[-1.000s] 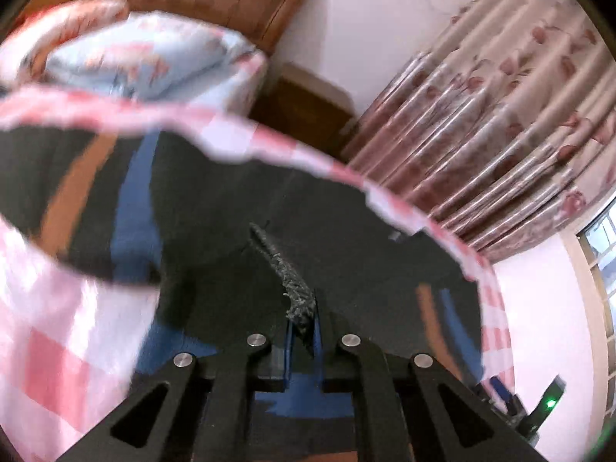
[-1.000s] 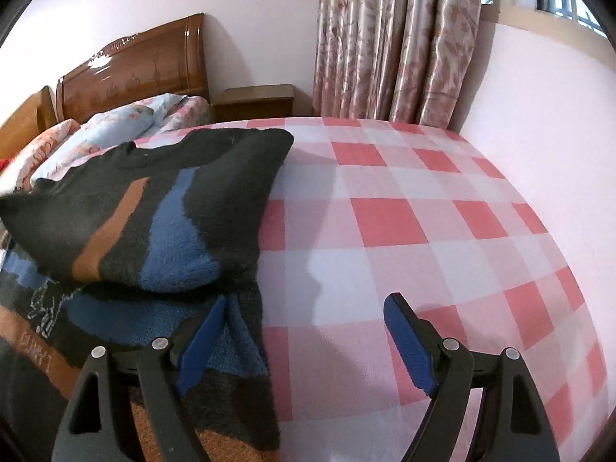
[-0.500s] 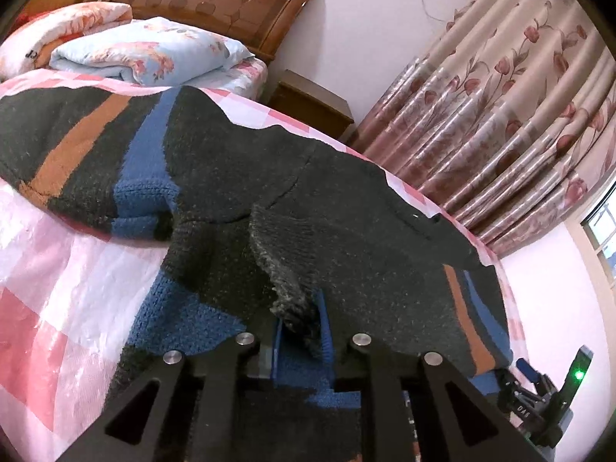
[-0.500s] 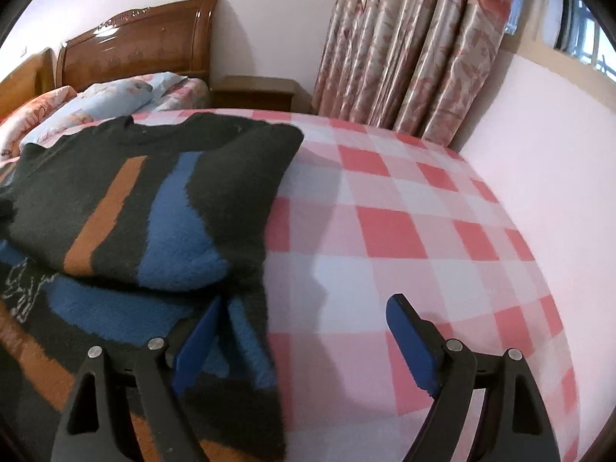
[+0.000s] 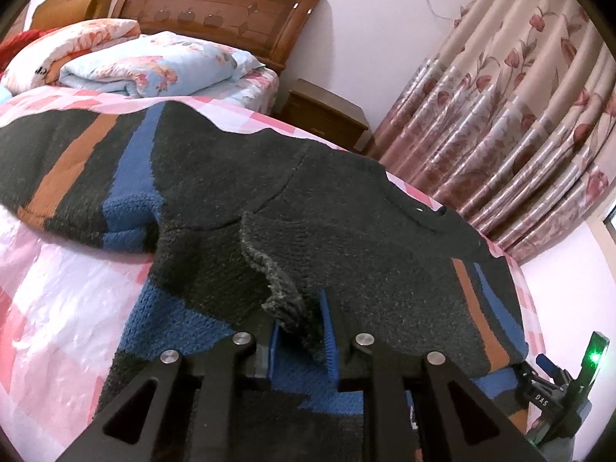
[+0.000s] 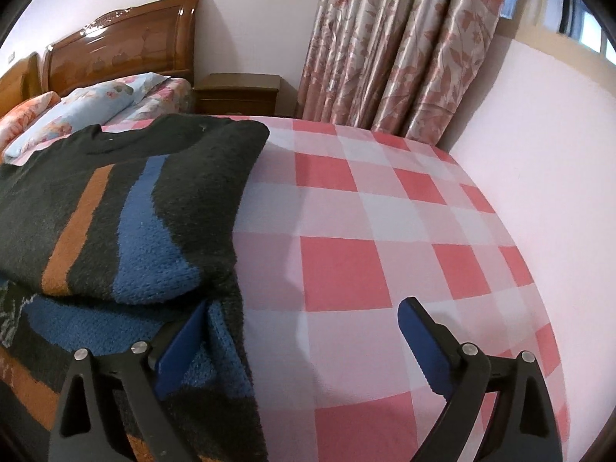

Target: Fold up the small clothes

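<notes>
Your left claw [image 5: 300, 340] is nearly closed, its blue pads pinching a raised fold of the sweater [image 5: 346, 231]. The dark knit edge stands up between the pads and curls away from you.

Your right claw [image 6: 304, 331] is spread wide. Its left pad touches the sweater's [image 6: 127, 208] right edge; its right pad hangs over the bare sheet [image 6: 385, 231], gripping nothing.

The sweater lies on the bed, over the pink-and-white checked sheet, toward the bed's left side as the right wrist view shows it. It is black with blue and orange stripes. One sleeve is folded across the body on that side, its cuff end pointing toward your right claw. In the left wrist view, the other sleeve stretches out toward the bed's left edge.

Beyond the head end of the sheet sit folded floral quilts [image 5: 154, 65], with a wooden headboard [image 5: 215, 15] behind them. A nightstand [image 6: 238, 92] stands beside flowered curtains [image 6: 404, 50].
</notes>
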A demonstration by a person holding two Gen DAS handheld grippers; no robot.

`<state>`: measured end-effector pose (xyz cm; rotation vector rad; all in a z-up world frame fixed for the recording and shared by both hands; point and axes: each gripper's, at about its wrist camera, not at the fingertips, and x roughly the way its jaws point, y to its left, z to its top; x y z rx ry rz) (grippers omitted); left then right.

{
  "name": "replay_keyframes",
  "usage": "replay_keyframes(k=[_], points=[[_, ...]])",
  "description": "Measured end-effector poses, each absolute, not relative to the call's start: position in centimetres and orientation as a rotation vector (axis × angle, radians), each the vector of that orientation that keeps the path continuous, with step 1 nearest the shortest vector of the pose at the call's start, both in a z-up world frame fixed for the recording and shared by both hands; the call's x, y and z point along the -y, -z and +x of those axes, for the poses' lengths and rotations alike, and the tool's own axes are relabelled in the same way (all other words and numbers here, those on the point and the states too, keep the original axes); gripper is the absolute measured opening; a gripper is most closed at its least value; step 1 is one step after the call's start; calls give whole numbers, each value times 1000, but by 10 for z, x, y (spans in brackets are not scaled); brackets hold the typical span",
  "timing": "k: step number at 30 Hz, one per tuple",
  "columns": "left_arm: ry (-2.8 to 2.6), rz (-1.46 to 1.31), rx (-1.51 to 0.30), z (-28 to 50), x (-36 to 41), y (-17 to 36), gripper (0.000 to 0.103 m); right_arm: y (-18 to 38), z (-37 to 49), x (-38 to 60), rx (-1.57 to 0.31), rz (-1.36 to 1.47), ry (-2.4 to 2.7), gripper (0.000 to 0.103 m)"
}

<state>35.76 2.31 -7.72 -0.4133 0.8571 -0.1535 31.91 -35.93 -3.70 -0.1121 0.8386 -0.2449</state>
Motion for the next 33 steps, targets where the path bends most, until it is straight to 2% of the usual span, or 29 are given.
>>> replay_keyframes(k=[3, 7, 12, 13, 14, 15, 16, 19, 20, 23, 24, 25, 26, 33], points=[[178, -457, -856, 356, -31, 79, 20, 29, 308, 364, -876, -37, 199, 103], [202, -542, -853, 356, -43, 84, 20, -3, 295, 355, -735, -23, 99, 103], [201, -529, -849, 354, -43, 82, 20, -10, 362, 341, -715, -104, -48, 103], [202, -530, -849, 353, -43, 82, 20, -8, 378, 343, -732, -85, -79, 98], [202, -530, -848, 353, -43, 82, 20, -5, 394, 345, -753, -61, -101, 29], [201, -527, -847, 353, -43, 82, 20, 1, 413, 346, -778, -48, -113, 40], [200, -523, -847, 353, -42, 82, 20, 8, 426, 347, -804, -58, -118, 43], [201, -513, -847, 353, -40, 81, 20, 25, 449, 349, -849, -87, -151, 42], [203, -515, -847, 353, -40, 81, 20, 23, 453, 351, -869, -81, -154, 36], [203, -513, -845, 353, -39, 81, 21, 8, 458, 352, -843, -71, -140, 40], [203, -514, -845, 354, -39, 82, 21, 6, 461, 353, -828, -64, -138, 59], [204, -514, -845, 353, -39, 82, 21, 9, 468, 354, -848, -63, -118, 69], [205, -517, -845, 353, -39, 82, 21, 17, 476, 354, -893, -82, -87, 103], [209, -534, -842, 354, -41, 83, 22, 7, 495, 331, -877, -116, -101, 103]])
